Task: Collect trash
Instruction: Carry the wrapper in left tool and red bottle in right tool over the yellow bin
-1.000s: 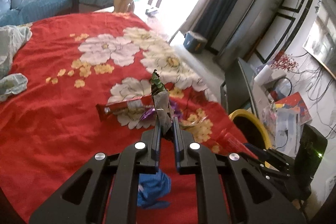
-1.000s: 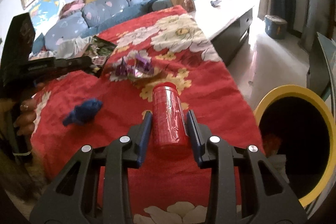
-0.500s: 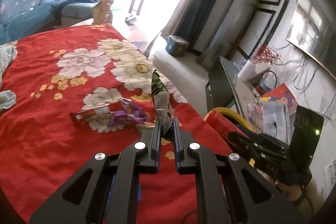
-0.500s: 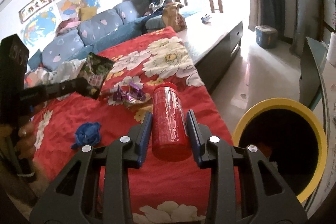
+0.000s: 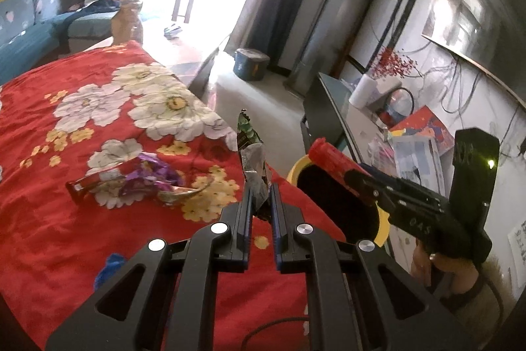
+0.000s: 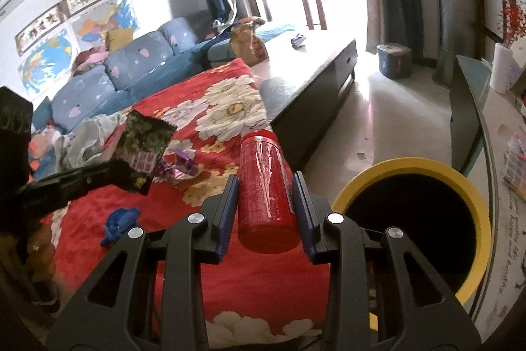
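Trash sits in both claws. In the left wrist view, the left gripper [image 5: 260, 199] at lower centre is clenched on a crumpled green-and-silver foil snack wrapper [image 5: 251, 160], which stands upright out of the narrow gap between the pads, above the red floral cloth [image 5: 49, 219] that fills the left half of the frame. At right of centre in that view, the right gripper [image 5: 356, 175] reaches in from the right edge with a red cylindrical plastic can [image 5: 332, 155] in its grip, the can's end over the near rim of the round bin with a yellow rim and black inside [image 5: 297, 168].

In the right wrist view, the red can [image 6: 264, 189] lies lengthwise at centre frame, the blue pads [image 6: 300, 203] pressed against its sides. The yellow-rimmed bin [image 6: 411, 165] opens at lower right, just beside the can and beside the cloth's edge. At left of that frame the snack wrapper [image 6: 144, 147] hangs from the left claw.

Still on the cloth: a heap of purple and gold foil candy wrappers [image 5: 148, 183], a long red snack-bar wrapper [image 5: 88, 186] touching that heap, and a crumpled blue scrap [image 6: 120, 221] apart from them, nearer the lower left.
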Demonstrator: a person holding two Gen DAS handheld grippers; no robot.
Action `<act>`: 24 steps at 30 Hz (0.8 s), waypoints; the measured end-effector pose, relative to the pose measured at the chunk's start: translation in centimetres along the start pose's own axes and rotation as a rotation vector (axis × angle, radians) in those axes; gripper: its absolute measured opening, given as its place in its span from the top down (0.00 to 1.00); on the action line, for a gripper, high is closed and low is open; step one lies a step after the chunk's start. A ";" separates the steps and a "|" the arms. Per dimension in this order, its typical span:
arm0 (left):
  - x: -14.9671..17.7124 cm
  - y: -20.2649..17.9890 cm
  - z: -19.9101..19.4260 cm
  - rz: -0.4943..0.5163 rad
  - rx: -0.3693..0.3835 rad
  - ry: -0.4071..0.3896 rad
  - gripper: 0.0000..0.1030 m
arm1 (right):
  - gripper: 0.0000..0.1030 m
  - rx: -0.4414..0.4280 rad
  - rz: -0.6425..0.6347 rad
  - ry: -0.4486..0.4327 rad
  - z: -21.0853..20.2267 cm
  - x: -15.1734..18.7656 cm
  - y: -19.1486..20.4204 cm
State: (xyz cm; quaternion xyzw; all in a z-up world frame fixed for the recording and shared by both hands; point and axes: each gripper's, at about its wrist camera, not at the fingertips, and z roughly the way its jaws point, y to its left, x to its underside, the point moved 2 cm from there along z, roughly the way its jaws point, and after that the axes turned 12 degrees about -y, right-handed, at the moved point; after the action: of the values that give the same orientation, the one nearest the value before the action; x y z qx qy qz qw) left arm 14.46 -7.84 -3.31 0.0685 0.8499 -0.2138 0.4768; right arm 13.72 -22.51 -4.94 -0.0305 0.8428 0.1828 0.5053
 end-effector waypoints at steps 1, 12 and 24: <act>0.1 -0.3 0.1 0.006 0.004 0.002 0.90 | 0.74 0.004 0.003 -0.002 0.0 -0.1 -0.2; 0.7 -3.3 1.5 0.065 0.051 0.025 0.90 | 0.74 0.066 0.046 -0.028 -1.0 -0.8 -3.1; 1.4 -6.2 3.3 0.120 0.098 0.049 0.90 | 0.74 0.139 0.096 -0.040 -2.0 -0.6 -6.6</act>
State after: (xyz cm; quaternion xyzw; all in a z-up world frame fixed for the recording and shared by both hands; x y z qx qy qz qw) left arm 14.25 -14.97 -4.15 0.1478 0.8442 -0.2243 0.4638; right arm 13.92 -29.40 -5.37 0.0485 0.8438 0.1485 0.5135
